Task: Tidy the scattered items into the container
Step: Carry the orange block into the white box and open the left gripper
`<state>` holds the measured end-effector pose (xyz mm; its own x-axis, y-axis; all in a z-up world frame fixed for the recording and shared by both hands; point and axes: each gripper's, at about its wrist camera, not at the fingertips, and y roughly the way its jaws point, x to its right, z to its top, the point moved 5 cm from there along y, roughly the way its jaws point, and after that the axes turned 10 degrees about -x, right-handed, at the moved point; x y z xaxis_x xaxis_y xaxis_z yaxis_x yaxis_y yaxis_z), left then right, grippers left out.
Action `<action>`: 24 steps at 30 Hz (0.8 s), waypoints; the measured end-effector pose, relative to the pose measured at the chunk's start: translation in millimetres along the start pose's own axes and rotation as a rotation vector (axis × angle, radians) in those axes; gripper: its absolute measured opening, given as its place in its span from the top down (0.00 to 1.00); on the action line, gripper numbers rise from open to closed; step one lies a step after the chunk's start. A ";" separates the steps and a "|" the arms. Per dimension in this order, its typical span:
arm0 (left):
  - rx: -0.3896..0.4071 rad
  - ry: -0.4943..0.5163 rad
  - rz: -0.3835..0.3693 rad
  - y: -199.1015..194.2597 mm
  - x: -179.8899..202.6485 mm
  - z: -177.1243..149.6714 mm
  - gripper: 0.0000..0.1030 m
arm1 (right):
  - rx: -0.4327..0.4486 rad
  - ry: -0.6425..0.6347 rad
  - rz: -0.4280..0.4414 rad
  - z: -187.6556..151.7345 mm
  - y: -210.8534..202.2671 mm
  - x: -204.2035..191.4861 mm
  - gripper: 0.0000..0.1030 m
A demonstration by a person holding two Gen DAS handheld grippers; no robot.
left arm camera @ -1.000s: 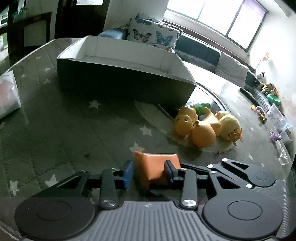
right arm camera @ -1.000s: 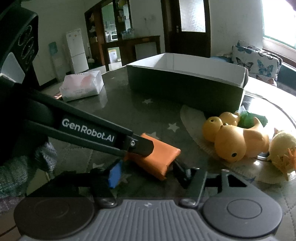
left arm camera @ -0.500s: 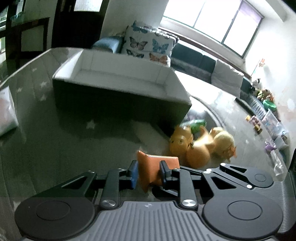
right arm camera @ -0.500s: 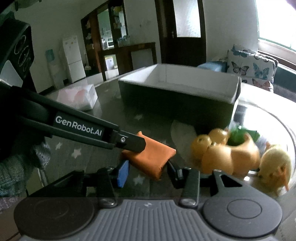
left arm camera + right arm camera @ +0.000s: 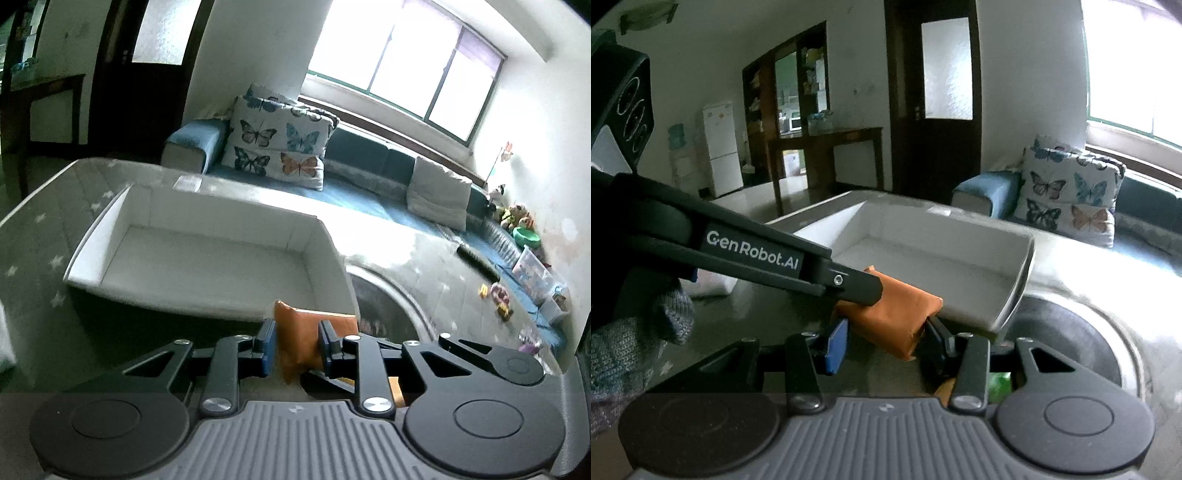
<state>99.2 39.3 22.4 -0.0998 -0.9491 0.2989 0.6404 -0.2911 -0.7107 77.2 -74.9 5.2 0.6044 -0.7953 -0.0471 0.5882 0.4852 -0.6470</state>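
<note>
**One readable brand mark**

The right wrist view carries the only legible text: "GenRobot.AI" in white letters (a single line, running along the arm) on the black finger linkage of the left hand-held gripper [image 5: 860, 291], which crosses the picture from the left. The left wrist view has no readable writing; a pale label [image 5: 188, 182] on the desk is too blurred to read.

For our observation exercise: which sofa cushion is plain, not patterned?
The white cushion farther right on the sofa; the butterfly cushion at its left end is printed.
</note>
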 end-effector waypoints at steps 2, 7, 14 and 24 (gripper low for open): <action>0.009 -0.003 -0.005 4.9 0.1 11.7 0.74 | 0.013 0.001 -0.010 10.8 3.2 6.2 0.56; 0.013 0.004 -0.001 25.2 -2.9 36.4 0.75 | 0.025 -0.003 -0.023 38.1 21.1 21.7 0.56; -0.046 -0.034 0.006 66.6 -22.5 51.5 0.76 | -0.030 -0.004 -0.034 51.3 59.2 38.7 0.56; -0.110 -0.067 -0.003 103.3 -34.4 53.9 0.76 | -0.101 0.019 -0.042 43.9 95.9 54.1 0.56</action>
<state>209.9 48.4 -27.0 -0.0475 -0.9391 0.3403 0.5521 -0.3086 -0.7746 189.9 -55.4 -26.0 0.5692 -0.8216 -0.0325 0.5547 0.4129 -0.7224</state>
